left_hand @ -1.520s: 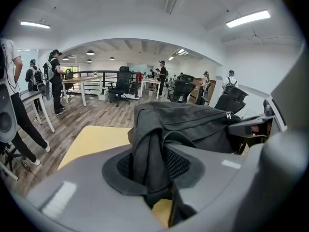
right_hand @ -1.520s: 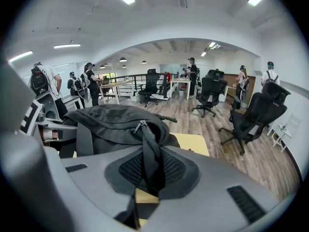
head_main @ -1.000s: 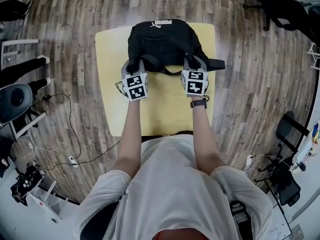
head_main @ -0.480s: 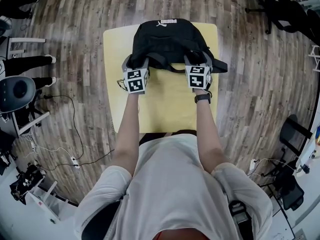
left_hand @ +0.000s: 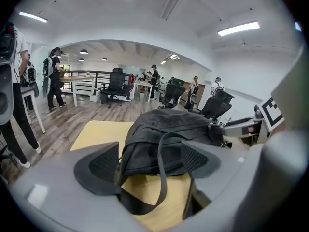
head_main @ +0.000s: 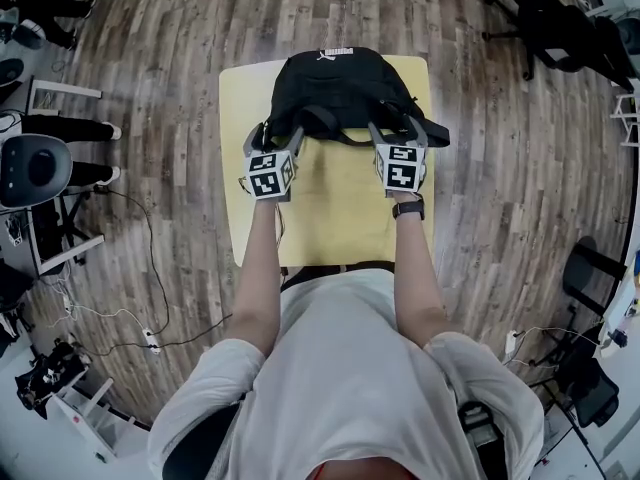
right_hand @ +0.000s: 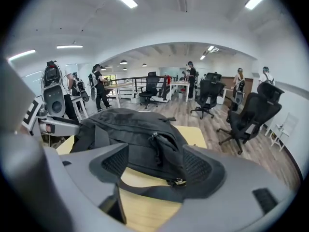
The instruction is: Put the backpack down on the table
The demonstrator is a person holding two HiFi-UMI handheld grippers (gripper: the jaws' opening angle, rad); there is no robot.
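Head view shows the backpack [head_main: 335, 88] resting on the worktop's [head_main: 330, 223] far half; release is in hand, left gripper [head_main: 272, 136] and right gripper [head_main: 396, 133] jaws opening wide with loose straps [left_hand: 161, 178] between them, so the next move is judged a snag-free withdrawal.

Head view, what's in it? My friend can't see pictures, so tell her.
A black backpack lies on a yellow table, seen from above. A person in a white shirt holds the left gripper and right gripper at its near edge, fingers opening, with loose backpack straps between them. Wood floor surrounds the table.
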